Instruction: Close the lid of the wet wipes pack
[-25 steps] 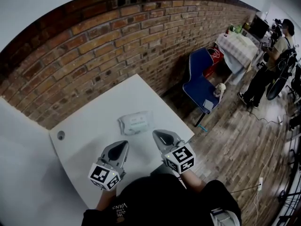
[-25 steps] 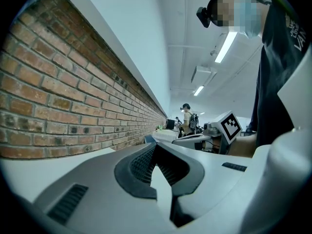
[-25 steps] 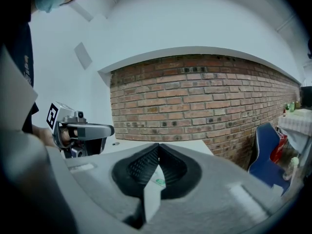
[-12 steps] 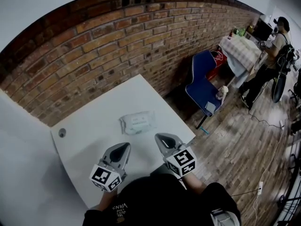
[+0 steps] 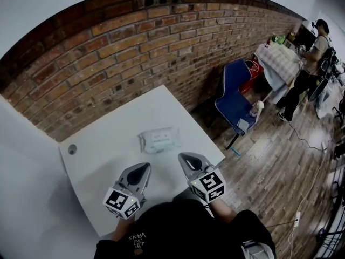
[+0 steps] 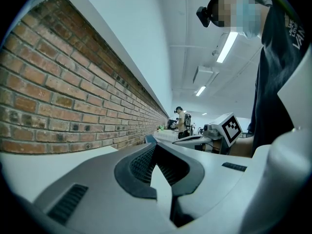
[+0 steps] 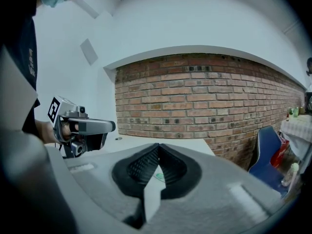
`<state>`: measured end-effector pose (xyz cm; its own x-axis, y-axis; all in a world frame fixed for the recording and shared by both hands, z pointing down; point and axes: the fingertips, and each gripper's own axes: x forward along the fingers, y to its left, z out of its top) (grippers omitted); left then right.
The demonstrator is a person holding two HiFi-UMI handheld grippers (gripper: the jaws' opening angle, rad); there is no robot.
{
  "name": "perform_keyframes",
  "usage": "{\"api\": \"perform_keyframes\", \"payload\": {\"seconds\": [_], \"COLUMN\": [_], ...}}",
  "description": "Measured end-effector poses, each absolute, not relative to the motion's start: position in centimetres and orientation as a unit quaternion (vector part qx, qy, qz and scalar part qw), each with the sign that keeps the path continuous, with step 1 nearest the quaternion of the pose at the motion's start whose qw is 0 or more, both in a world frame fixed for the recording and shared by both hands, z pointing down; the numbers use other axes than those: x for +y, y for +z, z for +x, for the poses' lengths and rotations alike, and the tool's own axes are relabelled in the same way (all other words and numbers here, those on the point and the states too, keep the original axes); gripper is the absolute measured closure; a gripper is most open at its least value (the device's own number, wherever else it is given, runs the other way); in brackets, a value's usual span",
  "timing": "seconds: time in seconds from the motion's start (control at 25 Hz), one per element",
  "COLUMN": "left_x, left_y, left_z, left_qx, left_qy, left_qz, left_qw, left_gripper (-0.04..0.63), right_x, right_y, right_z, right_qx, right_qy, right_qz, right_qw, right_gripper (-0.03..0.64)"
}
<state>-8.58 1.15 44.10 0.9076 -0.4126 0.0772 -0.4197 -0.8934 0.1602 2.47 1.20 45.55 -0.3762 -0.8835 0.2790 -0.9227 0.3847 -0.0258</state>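
The wet wipes pack (image 5: 158,140) is white with a pale green label and lies flat in the middle of the white table (image 5: 102,144). Its lid looks flat, though it is too small to tell for sure. My left gripper (image 5: 142,169) hovers near the front edge, a short way short of the pack and to its left. My right gripper (image 5: 185,158) sits to the pack's near right, also apart from it. Both pairs of jaws meet at their tips with nothing between them, in the left gripper view (image 6: 155,146) and in the right gripper view (image 7: 157,146).
A brick wall (image 5: 135,42) runs behind the table. A small round hole (image 5: 71,149) sits at the table's left corner. To the right on the wooden floor stand a blue chair (image 5: 233,93) and a cloth-covered table (image 5: 277,58), with a person (image 5: 310,58) standing beyond.
Pack and grippers have kept their places. The head view has drifted slightly, and the person at the far right has shifted position.
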Motion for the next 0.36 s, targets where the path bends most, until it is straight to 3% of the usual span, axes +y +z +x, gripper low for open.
{"api": "perform_keyframes", "payload": {"seconds": [0.36], "left_x": [1.12], "left_y": [44.2], "left_z": [-8.15], "left_qx": [-0.211], "left_qy": [0.017], "left_qz": [0.973], "left_qw": [0.091], "left_gripper": [0.595], "right_x": [1.15], "right_y": [46.13], "right_z": [2.66], "right_qx": [-0.824], "right_qy": [0.095], "right_qz": [0.547], "right_qw": [0.113], "right_gripper": [0.62]}}
